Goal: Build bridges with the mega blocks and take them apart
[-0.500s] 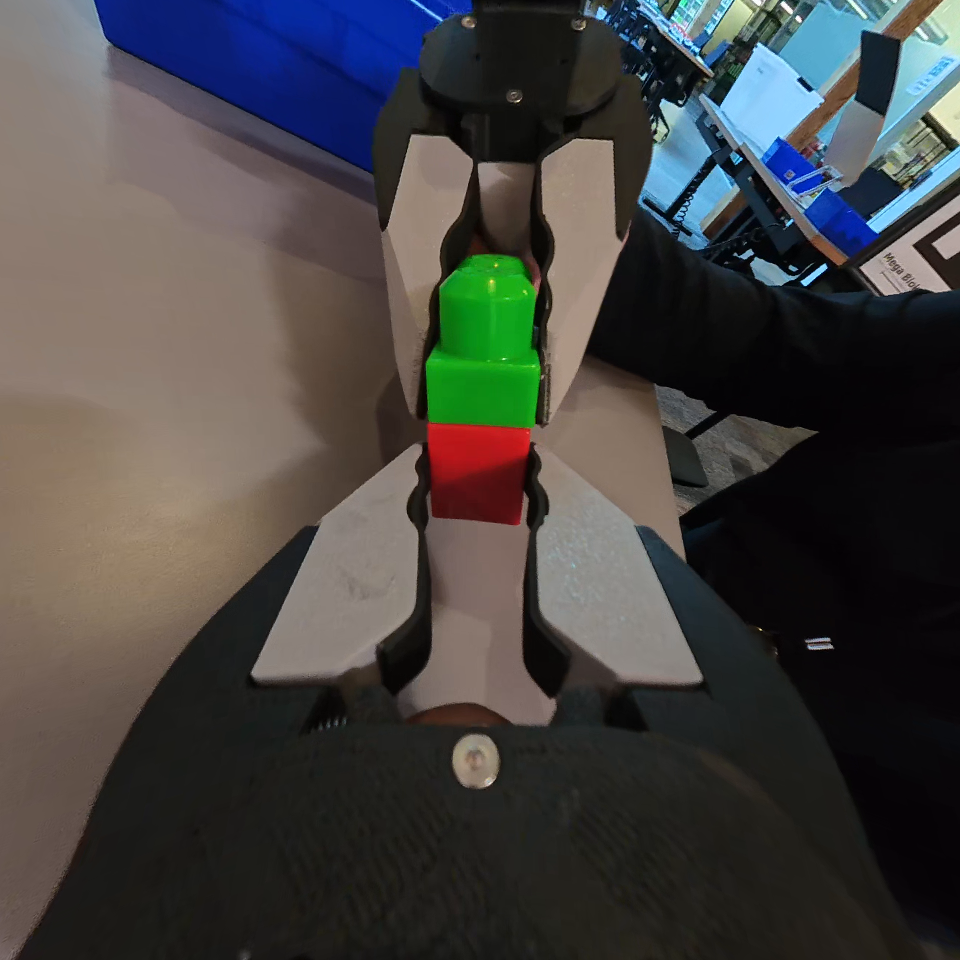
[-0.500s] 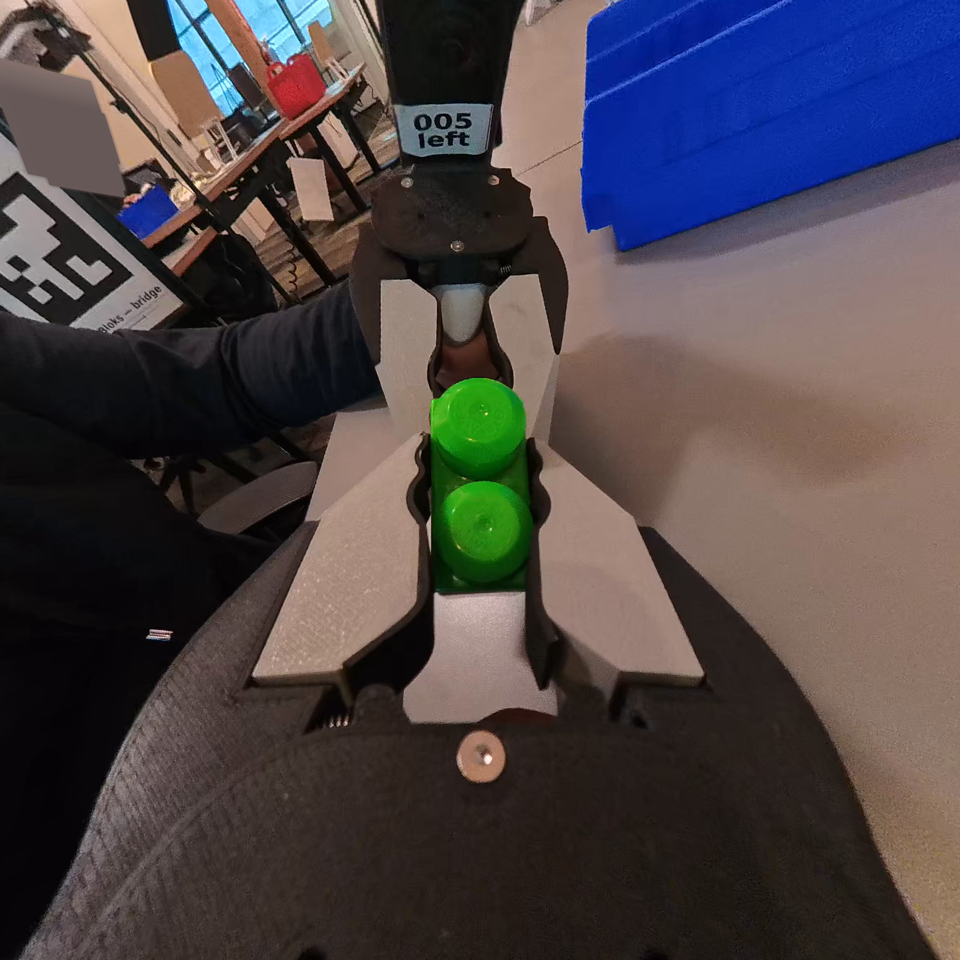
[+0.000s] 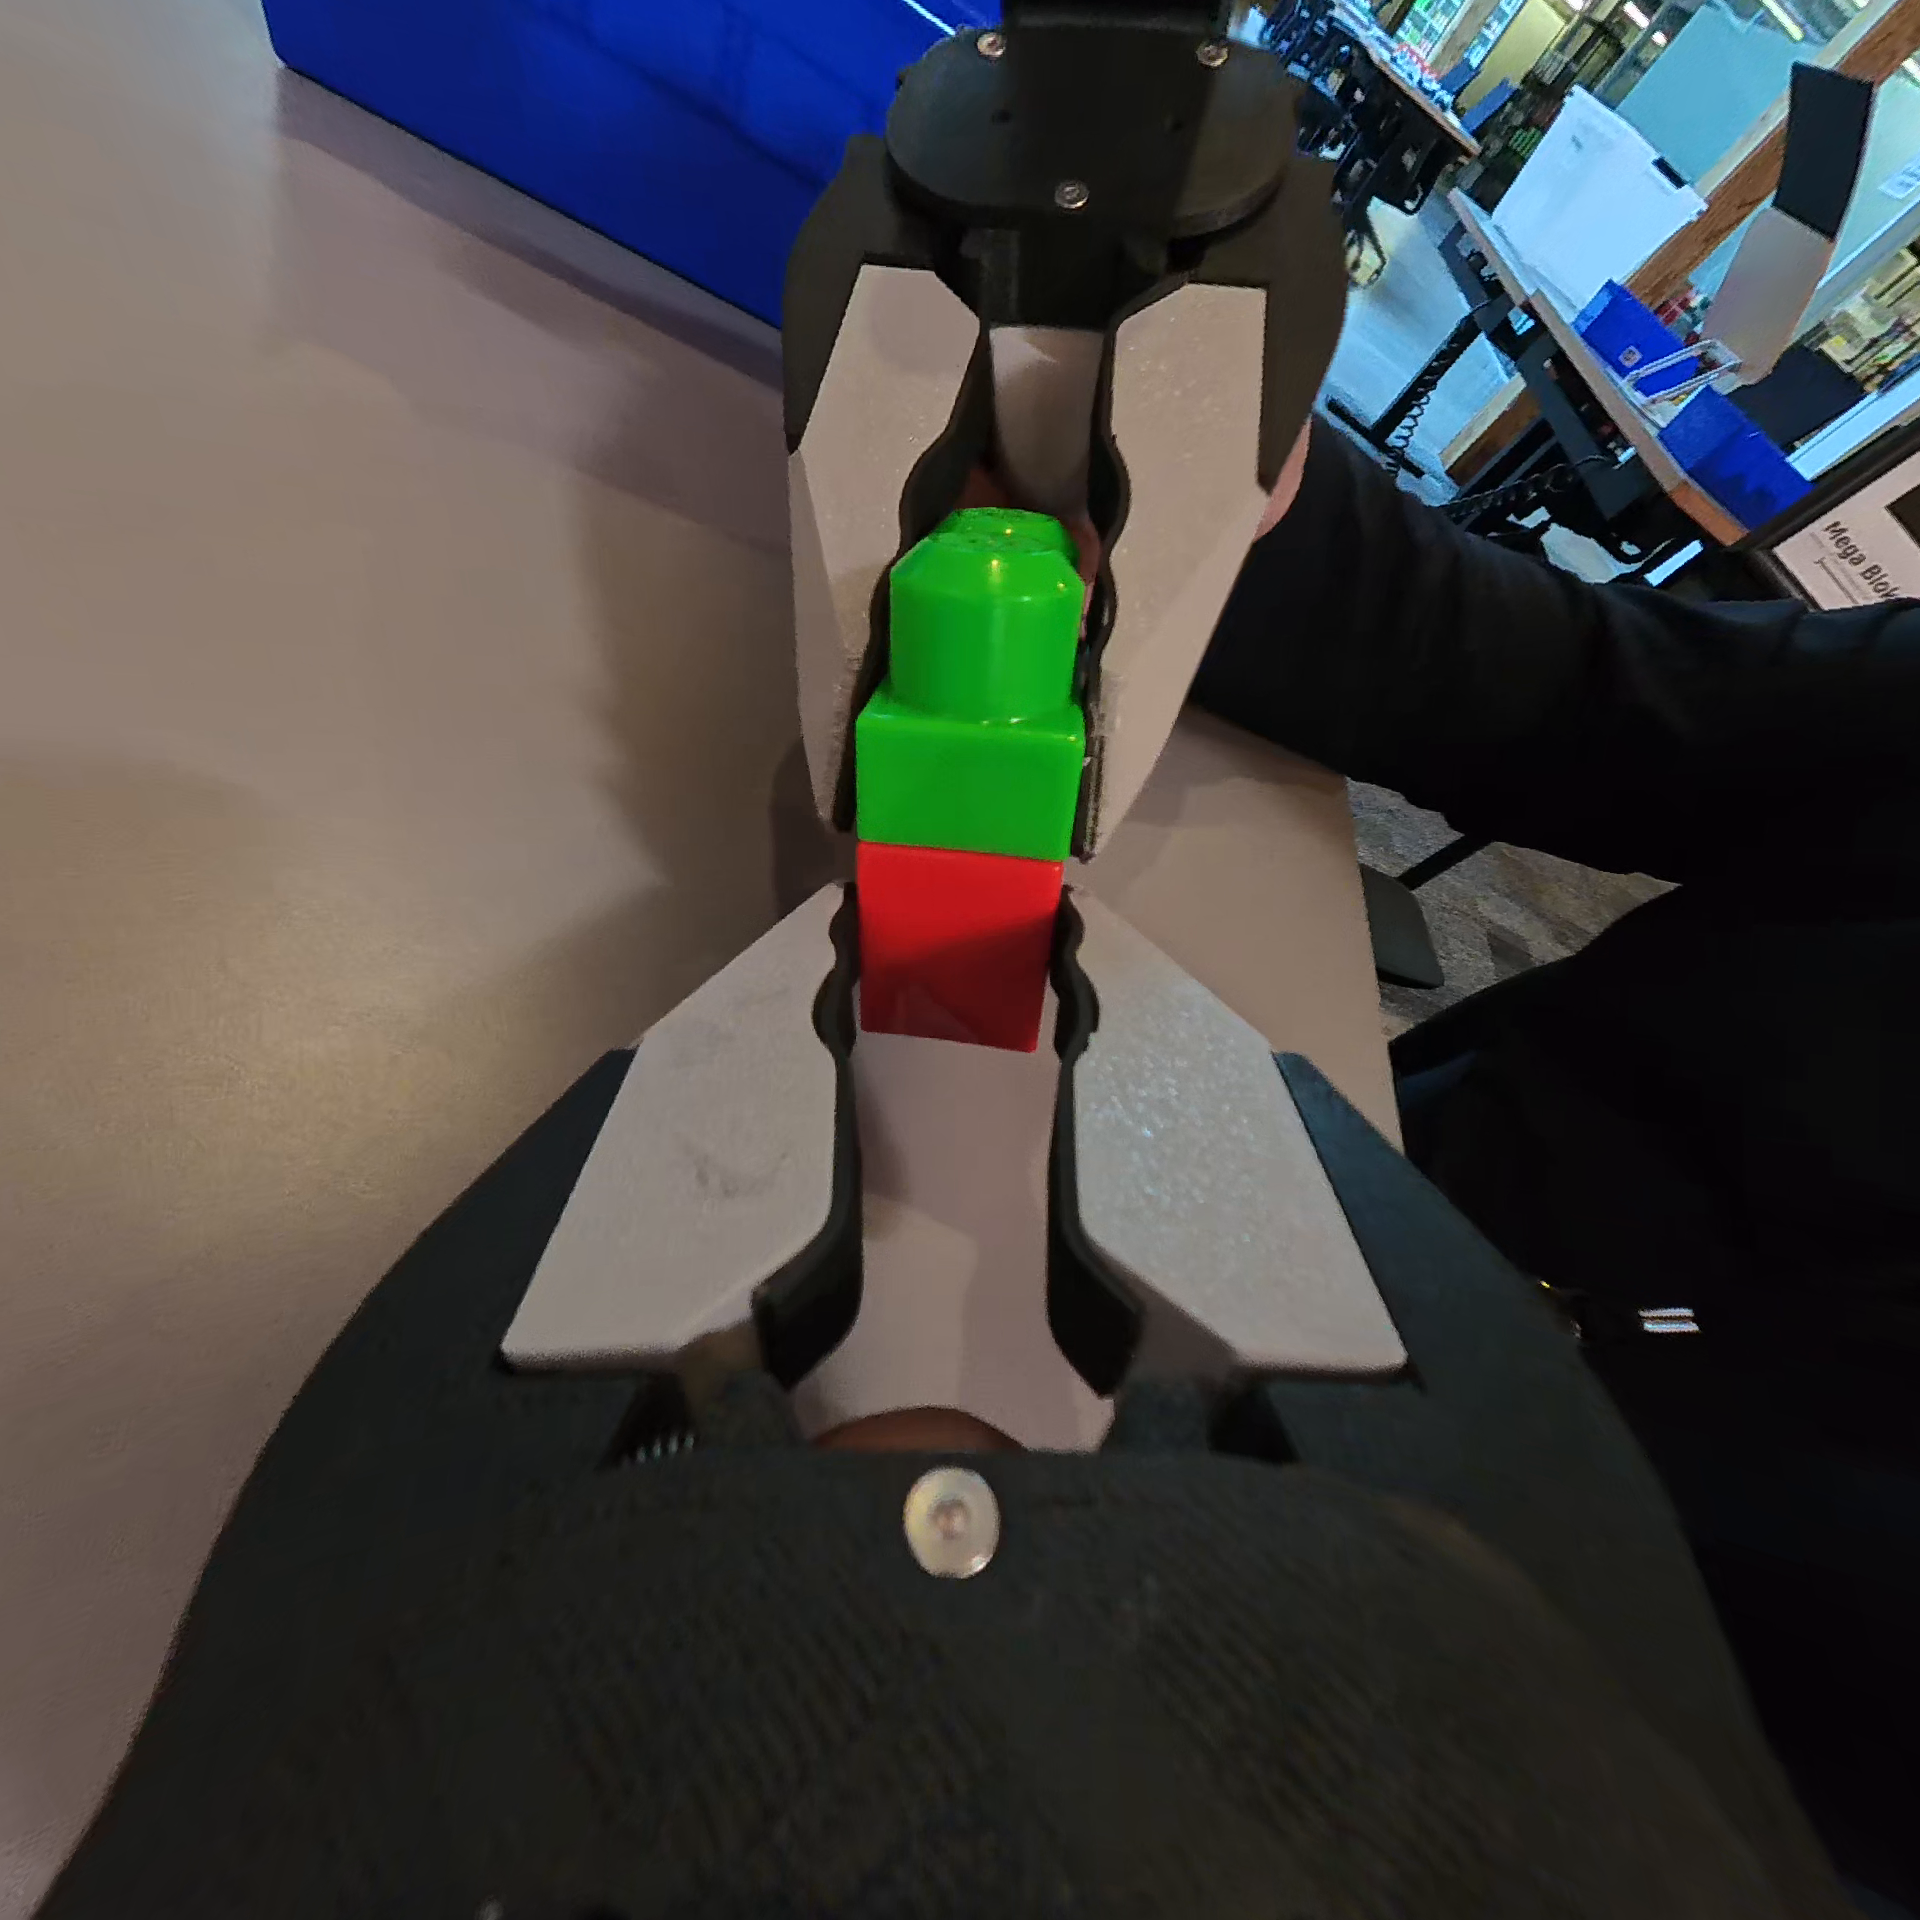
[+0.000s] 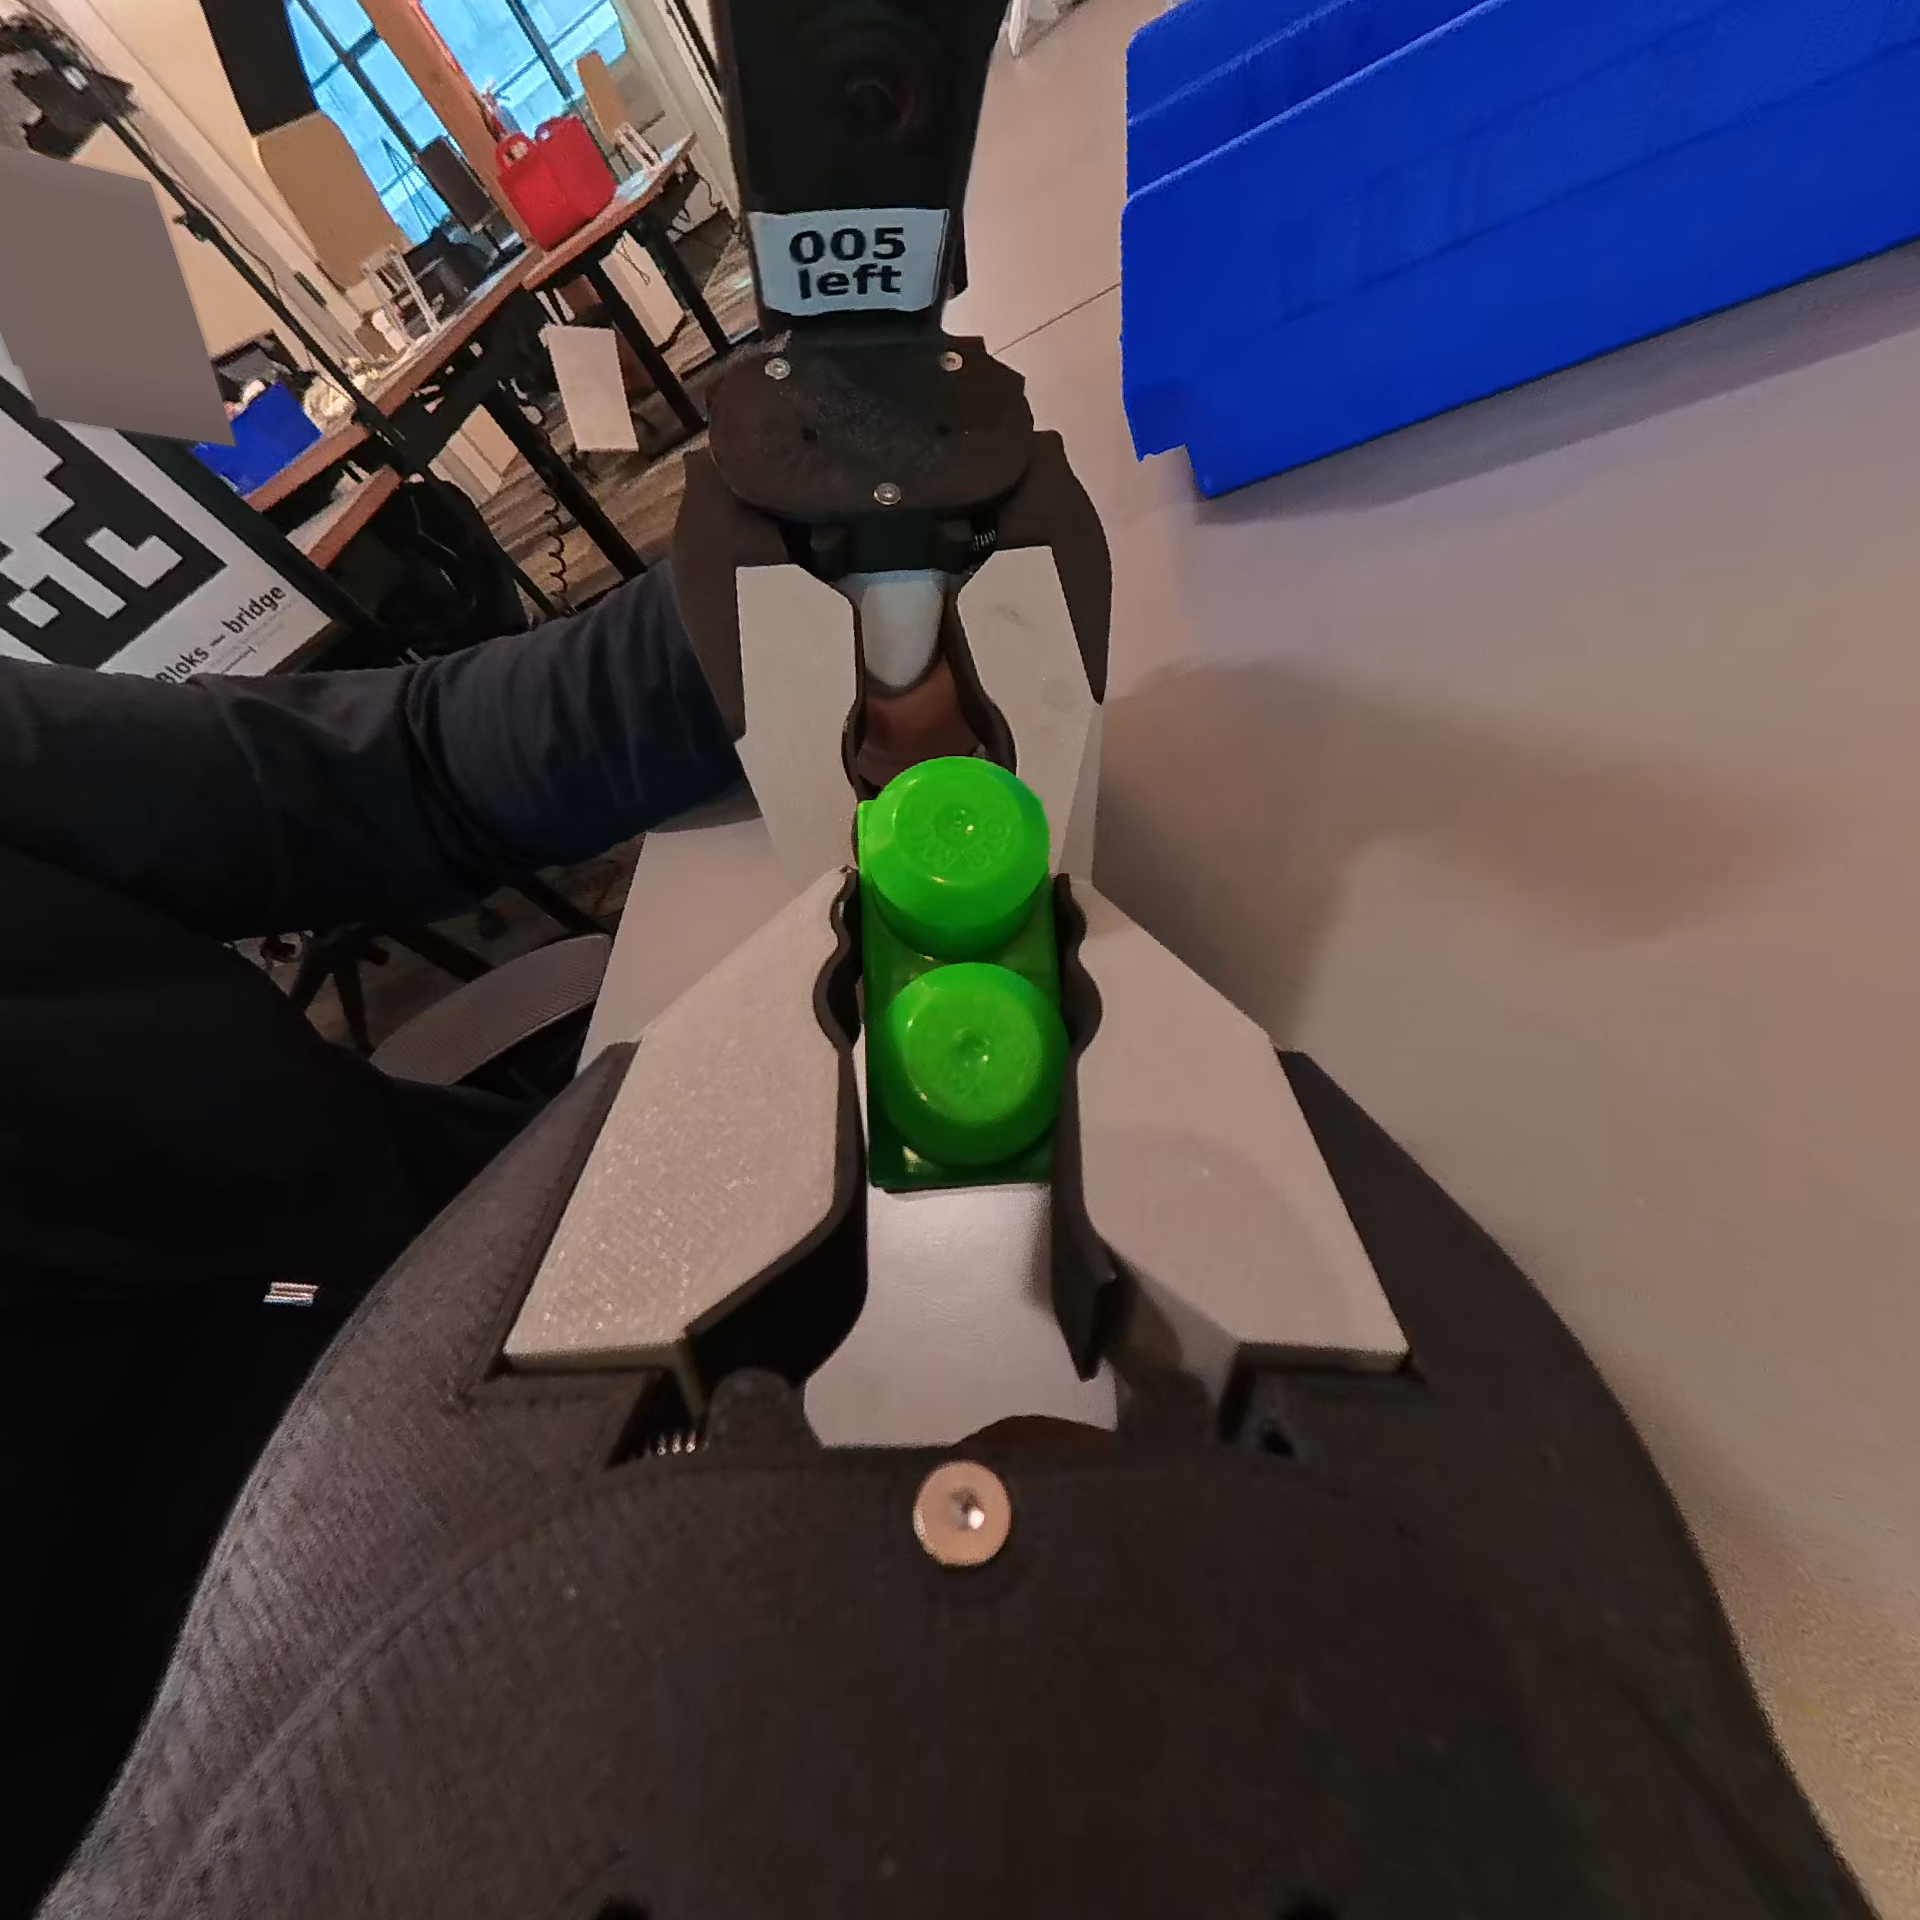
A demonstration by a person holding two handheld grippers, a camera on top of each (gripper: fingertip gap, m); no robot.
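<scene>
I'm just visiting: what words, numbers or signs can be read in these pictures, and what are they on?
I won't quote writing; here is what bears it.
On the left gripper's black body: a pale printed label.
Left background, right wrist view: white sign with black square pattern.
Right edge, left wrist view: white sign, cut off.
Studs of the green block: embossed marks, too small to read.

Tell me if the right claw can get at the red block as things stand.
Probably not. The right claw is shut on the green block, and the left claw already clamps both sides of the red block beneath it.
</scene>
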